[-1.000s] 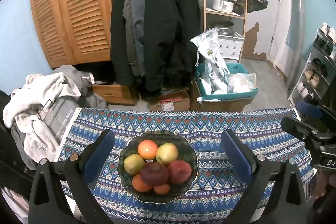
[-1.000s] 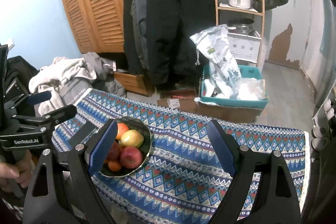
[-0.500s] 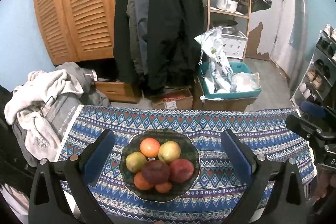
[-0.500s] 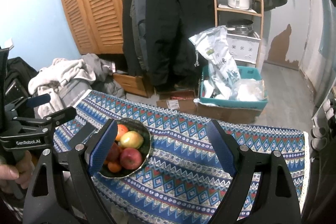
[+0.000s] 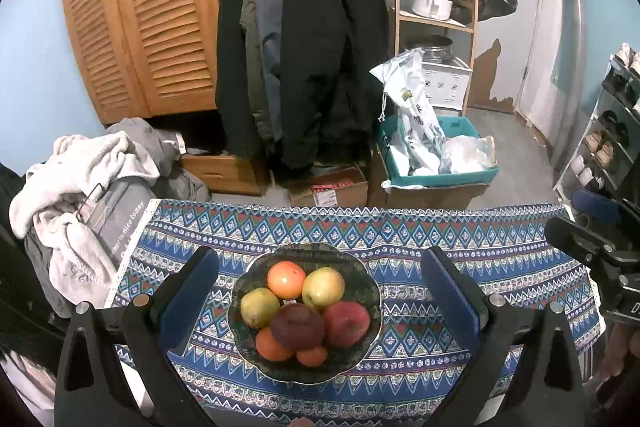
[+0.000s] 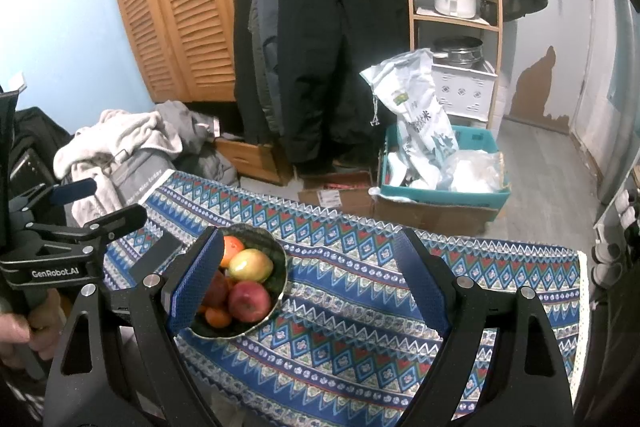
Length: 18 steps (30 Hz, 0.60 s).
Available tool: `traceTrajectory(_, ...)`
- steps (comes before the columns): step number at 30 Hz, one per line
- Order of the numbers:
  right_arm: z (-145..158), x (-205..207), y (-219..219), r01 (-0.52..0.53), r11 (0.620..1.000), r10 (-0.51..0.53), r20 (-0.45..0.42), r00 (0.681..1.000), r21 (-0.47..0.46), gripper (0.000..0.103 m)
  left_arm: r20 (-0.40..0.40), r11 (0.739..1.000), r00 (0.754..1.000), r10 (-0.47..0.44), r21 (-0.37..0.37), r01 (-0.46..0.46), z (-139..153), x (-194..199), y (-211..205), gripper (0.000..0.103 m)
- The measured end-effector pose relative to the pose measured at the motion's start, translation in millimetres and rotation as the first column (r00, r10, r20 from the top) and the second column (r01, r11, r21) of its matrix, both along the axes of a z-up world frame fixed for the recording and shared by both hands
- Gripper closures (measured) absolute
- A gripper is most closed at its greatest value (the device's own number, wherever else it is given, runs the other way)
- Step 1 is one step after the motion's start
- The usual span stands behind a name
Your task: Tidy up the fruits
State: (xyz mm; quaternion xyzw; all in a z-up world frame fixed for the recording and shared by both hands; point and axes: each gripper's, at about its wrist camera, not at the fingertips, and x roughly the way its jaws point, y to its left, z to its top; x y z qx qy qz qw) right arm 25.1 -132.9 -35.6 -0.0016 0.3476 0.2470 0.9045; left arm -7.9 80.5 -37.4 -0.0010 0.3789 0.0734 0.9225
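A dark patterned bowl sits on the blue patterned tablecloth. It holds several fruits: an orange, a yellow-green apple, a pear-like green fruit, a dark red apple, a red apple and small oranges. My left gripper is open and empty, its fingers either side of the bowl, above it. My right gripper is open and empty over the cloth, right of the bowl; its left finger hides part of the fruit.
The table's far edge drops to a cluttered floor: cardboard boxes, a teal crate with bags, hanging coats, a clothes pile at left. The right gripper's body shows at the table's right end.
The left wrist view has shifted slightly; the bowl sits a little further right and lower between the fingers. The right gripper has barely moved. Both stay open.
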Motion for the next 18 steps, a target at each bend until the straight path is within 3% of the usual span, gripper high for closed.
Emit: traceTrajectory(18,-0.4,0.1,0.7,-0.001,1.0,0.001,0.0,1.0,-0.003,0.017,0.017,1.0,1.0,0.008,0.01,-0.008,-0.5,-2.7,0.0,0.001)
